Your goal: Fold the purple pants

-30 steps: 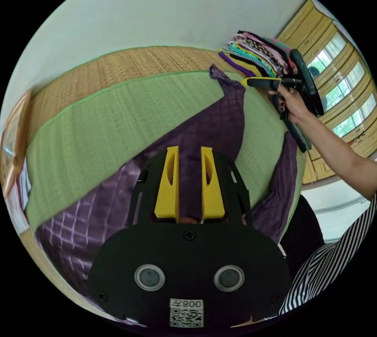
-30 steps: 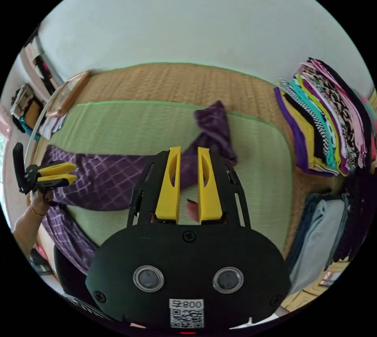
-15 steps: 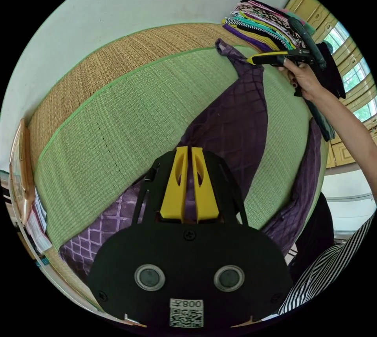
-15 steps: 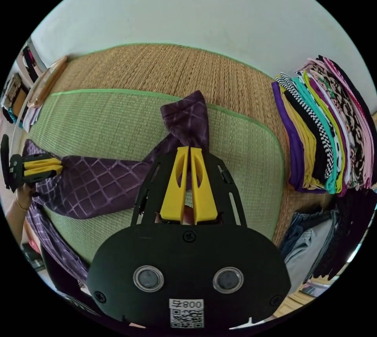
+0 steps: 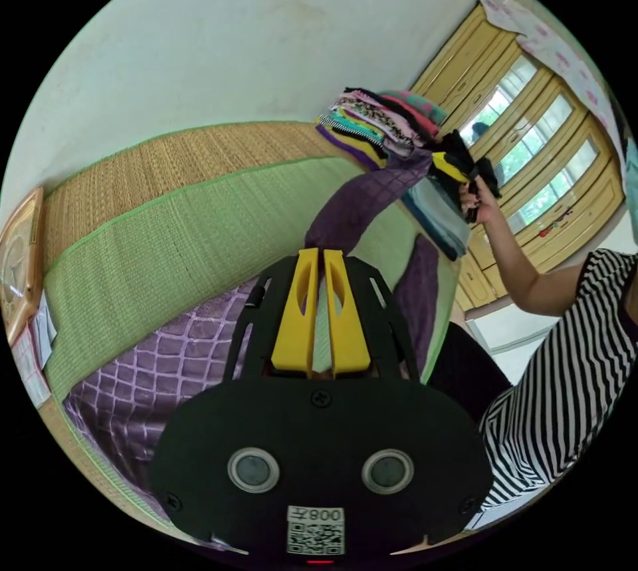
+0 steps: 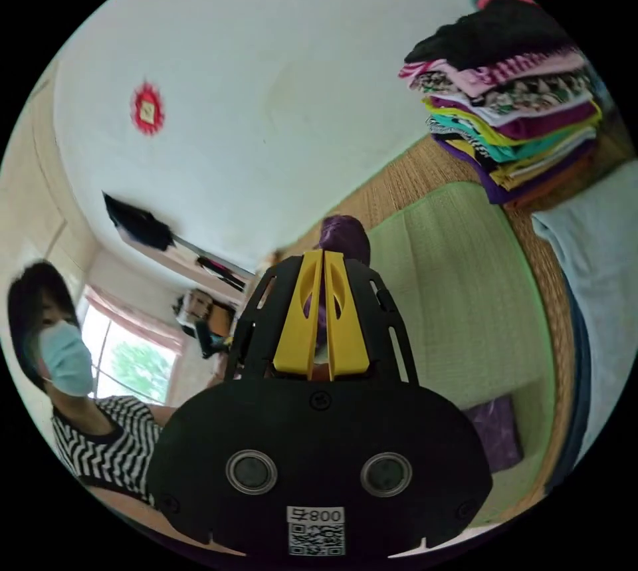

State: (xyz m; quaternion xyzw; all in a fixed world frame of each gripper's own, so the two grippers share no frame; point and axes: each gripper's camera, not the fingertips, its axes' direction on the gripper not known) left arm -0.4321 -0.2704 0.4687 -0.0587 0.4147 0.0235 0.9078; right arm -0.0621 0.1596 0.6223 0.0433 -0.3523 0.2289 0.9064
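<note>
The purple pants [image 5: 359,205] have a quilted diamond pattern and lie on a green mat [image 5: 166,238]. Their wide part spreads at the lower left, and one leg hangs over the mat's near edge. My left gripper [image 5: 318,252] is shut on the pants where the other leg rises. That leg stretches up to my right gripper [image 5: 446,165], held in a hand above the mat's far end. In the right gripper view, the right gripper [image 6: 323,253] is shut on a bunched end of the pants [image 6: 340,233], lifted off the green mat [image 6: 452,278].
A tall stack of folded clothes [image 5: 379,122] [image 6: 518,125] stands on the straw mat [image 5: 166,162] by the wall, with grey and blue folded cloth [image 6: 598,265] beside it. Yellow-framed windows [image 5: 531,152] are at the right. A person in a striped top [image 5: 565,358] stands close by.
Both grippers went from open to shut on the pants. The right gripper then lifted its leg end off the mat, pulling the leg taut between the two. Both cameras swung.
</note>
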